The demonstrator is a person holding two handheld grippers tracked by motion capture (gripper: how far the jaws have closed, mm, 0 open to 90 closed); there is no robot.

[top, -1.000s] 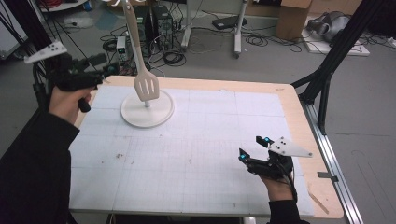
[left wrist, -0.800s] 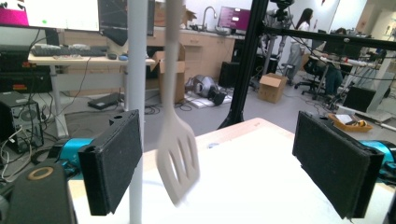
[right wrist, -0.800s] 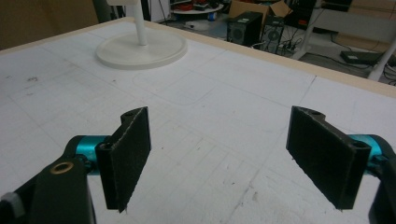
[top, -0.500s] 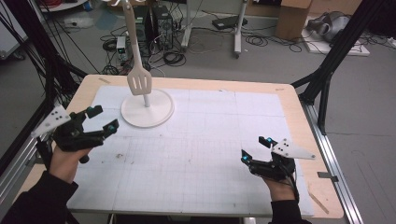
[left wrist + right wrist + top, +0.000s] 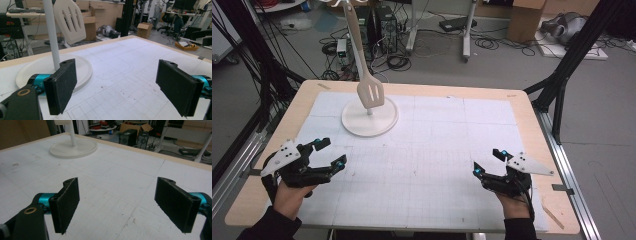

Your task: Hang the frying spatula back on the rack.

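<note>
White spatula (image 5: 370, 93) beyond left hand-held gripper (image 5: 328, 154)

Grey floor (image 5: 512, 65) strewn with cables (image 5: 397, 60), a cardboard box (image 5: 524, 20), black frame legs (image 5: 569, 60) beyond.

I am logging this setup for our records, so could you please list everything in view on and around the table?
Table: one, light wood edge, centre.
Mat: one, white with a grid, covering the tabletop.
Round stand: one, white, far left part of the mat, with a thin upright post.
Spatula: one, cream, slotted, hanging above the stand.
Cardboard box: one, brown, on the floor beyond the table.
Cables: many, black, on the floor behind the table.
Left claw: one, black with blue tips, open, near left of the mat.
Right claw: one, black with blue tips, open, near right of the mat.
</note>
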